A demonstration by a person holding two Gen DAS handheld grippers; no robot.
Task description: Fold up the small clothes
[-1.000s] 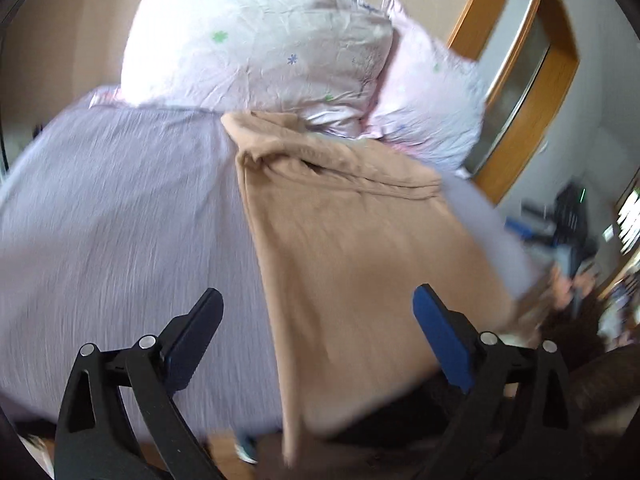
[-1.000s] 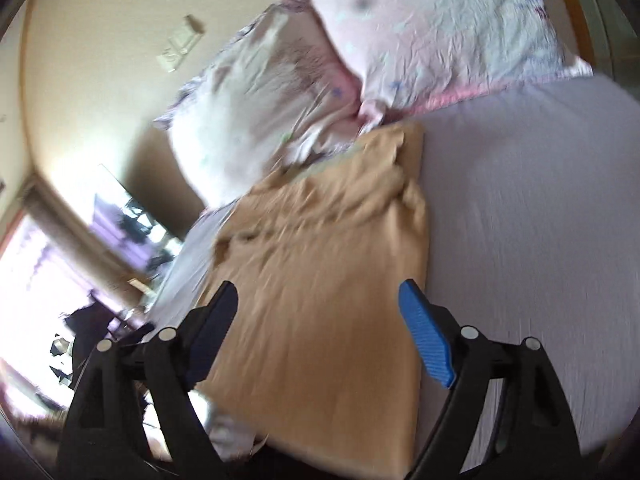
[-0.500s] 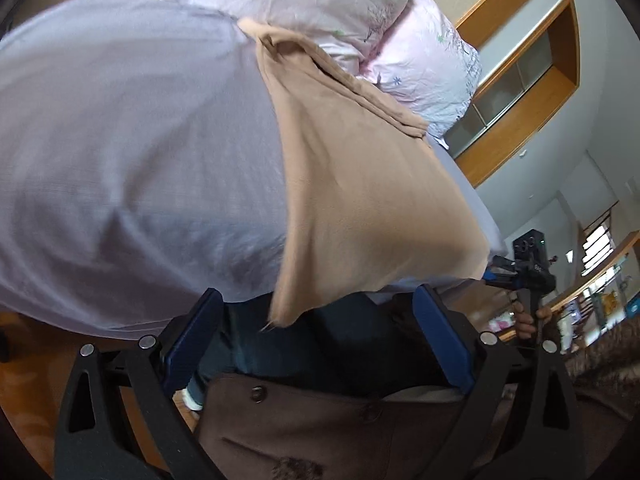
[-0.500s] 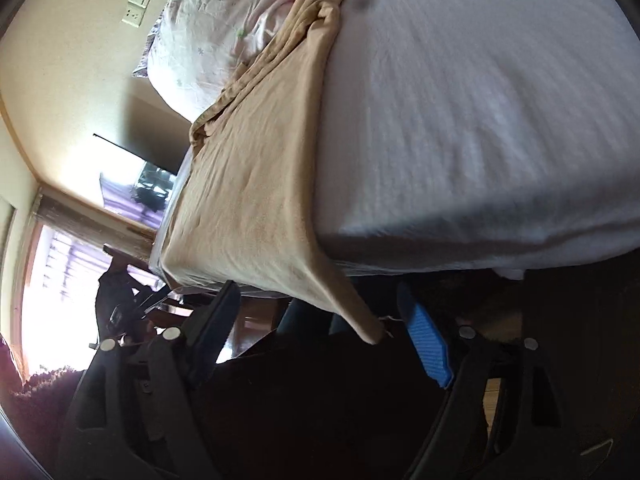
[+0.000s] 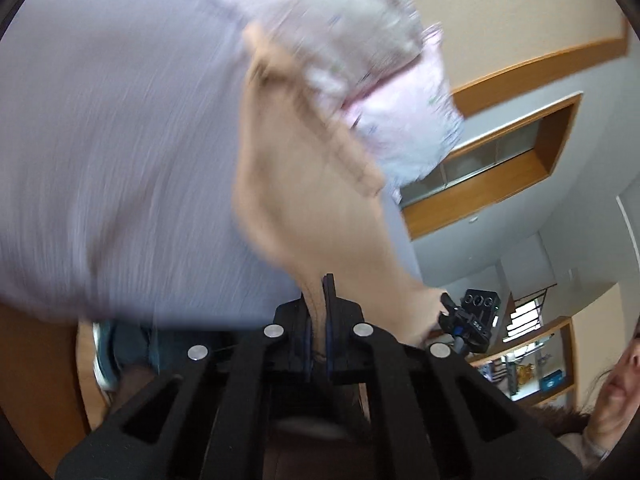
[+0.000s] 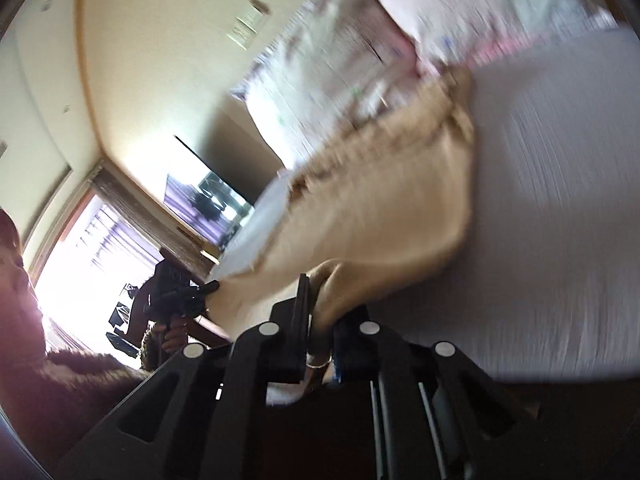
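A tan garment [image 5: 304,200] lies lengthwise on the pale lilac bed sheet [image 5: 120,152], its far end against the pillows. My left gripper [image 5: 318,300] is shut on the near left corner of the garment and lifts it off the bed's edge. In the right wrist view the same garment [image 6: 384,208] runs up the bed, and my right gripper [image 6: 318,312] is shut on its near right corner. Each gripper shows in the other's view, the right one [image 5: 466,320] and the left one [image 6: 176,292]. Both views are motion blurred.
Two floral pillows [image 5: 360,40] [image 6: 360,48] lie at the head of the bed. A wood-framed opening [image 5: 500,168] is on the wall to the right. A bright window [image 6: 92,256] and a dark screen [image 6: 208,196] are to the left. The person's face [image 5: 616,380] is close.
Both grippers were open below the bed's edge under the hanging hem. Now both have shut on the hem's corners and are lifting them, with fast motion.
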